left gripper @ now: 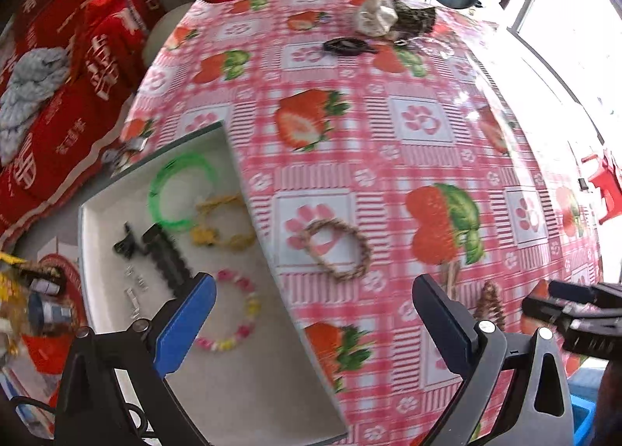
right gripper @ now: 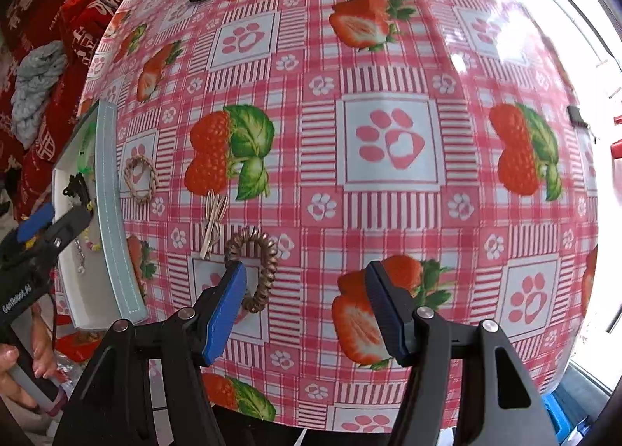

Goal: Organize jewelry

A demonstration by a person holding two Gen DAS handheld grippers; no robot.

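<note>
The white tray (left gripper: 116, 212) at the left edge of the round table serves as the landmark; it already holds a green bangle (left gripper: 182, 189), a yellow cord bracelet (left gripper: 217, 224), a pink-and-yellow bead bracelet (left gripper: 237, 313), a black hair clip (left gripper: 155, 251) and a few small silvery pieces too tiny to identify. Just outside the tray's right wall, on the strawberry-print tablecloth (left gripper: 388, 142), lies a woven straw-coloured bracelet (left gripper: 336, 249). Farther from the tray on the same side lie a pale thin hair tie (right gripper: 214, 224) and, next to it, a brown spiral hair tie (right gripper: 256, 271). At the far edge of the table, well away from the tray, sit a black clip (left gripper: 348, 45) and a heap of pale and dark fabric scrunchies (left gripper: 392, 18).

The left gripper (left gripper: 315, 325) hangs over the tray's right wall, its jaws spread with nothing between them; one blue pad is over the tray's inside, the other over the cloth. The right gripper (right gripper: 307, 313) hovers to the right of the tray, near the spiral tie, its jaws also spread and empty, the left pad overlapping the tie's edge in the view; whether it touches I cannot tell. A hand (right gripper: 23, 368) grips the left gripper's handle below the tray. Beyond the tray's left side lie red cushions (left gripper: 77, 57) and a grey knitted cloth (left gripper: 31, 92).
</note>
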